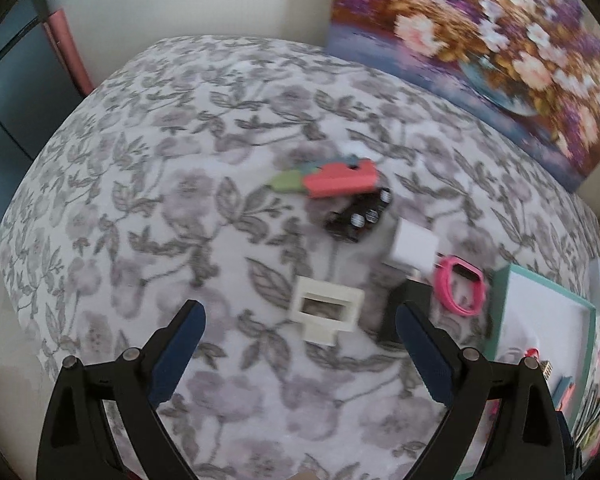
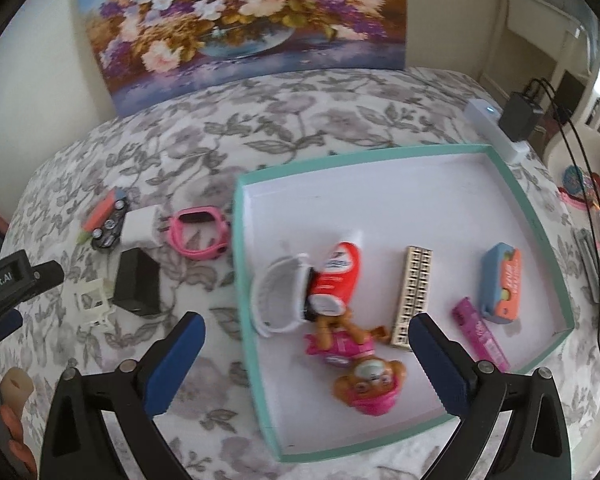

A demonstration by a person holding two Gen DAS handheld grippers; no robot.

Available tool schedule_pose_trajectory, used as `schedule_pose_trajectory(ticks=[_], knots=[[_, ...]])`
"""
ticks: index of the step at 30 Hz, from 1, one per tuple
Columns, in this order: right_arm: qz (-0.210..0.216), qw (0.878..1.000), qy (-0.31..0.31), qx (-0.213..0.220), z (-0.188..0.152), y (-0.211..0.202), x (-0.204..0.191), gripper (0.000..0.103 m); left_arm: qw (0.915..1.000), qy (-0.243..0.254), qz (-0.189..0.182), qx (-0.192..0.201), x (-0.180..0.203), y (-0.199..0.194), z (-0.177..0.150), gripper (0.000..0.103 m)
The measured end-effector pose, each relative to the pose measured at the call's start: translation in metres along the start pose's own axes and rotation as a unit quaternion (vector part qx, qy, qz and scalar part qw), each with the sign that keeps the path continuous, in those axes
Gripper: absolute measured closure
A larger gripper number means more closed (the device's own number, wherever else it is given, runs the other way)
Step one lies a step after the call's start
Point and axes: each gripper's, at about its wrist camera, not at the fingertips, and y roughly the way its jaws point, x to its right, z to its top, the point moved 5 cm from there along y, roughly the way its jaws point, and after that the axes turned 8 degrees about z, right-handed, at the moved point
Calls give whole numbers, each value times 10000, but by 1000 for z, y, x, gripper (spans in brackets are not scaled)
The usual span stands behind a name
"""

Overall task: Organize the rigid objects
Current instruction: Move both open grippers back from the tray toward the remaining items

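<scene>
1. Left claw [image 1: 300,320] is held wide apart over the floral-covered desk [image 1: 180,200], nothing caught between the blue pads.
2. Right claw [image 2: 306,326] is spread apart too, hung over the near part of the teal-rimmed tray [image 2: 236,240], gripping nothing.
3. Just past the left claw, a cream plastic frame [image 1: 326,312] is seen lying flat, with a black box [image 2: 136,282] beside it.
4. Inside the tray, a toy pup in pink [image 2: 356,364] is laid nearest, then a white mesh basket [image 2: 278,294] touching a red-and-white tube [image 2: 338,276], a beige grid block [image 2: 412,292], a purple strip [image 2: 480,334] and a blue-orange case [image 2: 502,282].
5. Further out on the desk: a pink watch [image 1: 460,286], white charger [image 1: 414,248], a black part with silver cylinders [image 1: 358,216] and a coral block [image 1: 340,180].
6. A flower painting [image 2: 240,20] is leaned at the back.
</scene>
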Motion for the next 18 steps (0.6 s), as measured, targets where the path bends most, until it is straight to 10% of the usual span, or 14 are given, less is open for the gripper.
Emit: schedule_pose_trajectory(ticks=[18], knots=[[55,9987,-484,-141,-8,21,-62,0,9988,-439,-46,-190,-59,27,14,7]])
